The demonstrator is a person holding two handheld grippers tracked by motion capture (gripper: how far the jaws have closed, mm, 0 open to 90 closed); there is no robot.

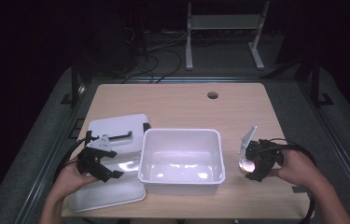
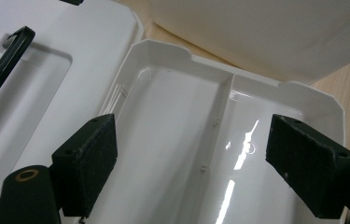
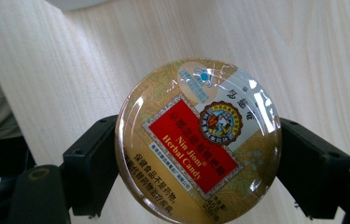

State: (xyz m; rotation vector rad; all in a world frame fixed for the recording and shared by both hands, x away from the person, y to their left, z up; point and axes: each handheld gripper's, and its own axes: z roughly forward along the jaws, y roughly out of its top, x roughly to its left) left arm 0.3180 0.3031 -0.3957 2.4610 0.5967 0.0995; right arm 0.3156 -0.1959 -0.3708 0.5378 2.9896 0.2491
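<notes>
A round gold candy tin (image 3: pixel 198 140) with a red label sits gripped between the jaws of my right gripper (image 3: pixel 198 161), just above the wooden table (image 3: pixel 116 56). From above, the tin (image 1: pixel 246 164) and right gripper (image 1: pixel 252 169) are to the right of a white bin (image 1: pixel 182 181). My left gripper (image 2: pixel 196 158) is open, hovering over a shallow white divided tray (image 2: pixel 172 116) with nothing between its pads. From above, the left gripper (image 1: pixel 109 173) is over that tray (image 1: pixel 102 196), left of the bin.
A white lid (image 1: pixel 116 126) with a black handle (image 2: pixel 0 74) lies behind the tray, at the bin's left. The table (image 1: pixel 177 105) has a cable hole (image 1: pixel 213 95) near its far edge. Bare wood stretches behind the bin and around the right gripper.
</notes>
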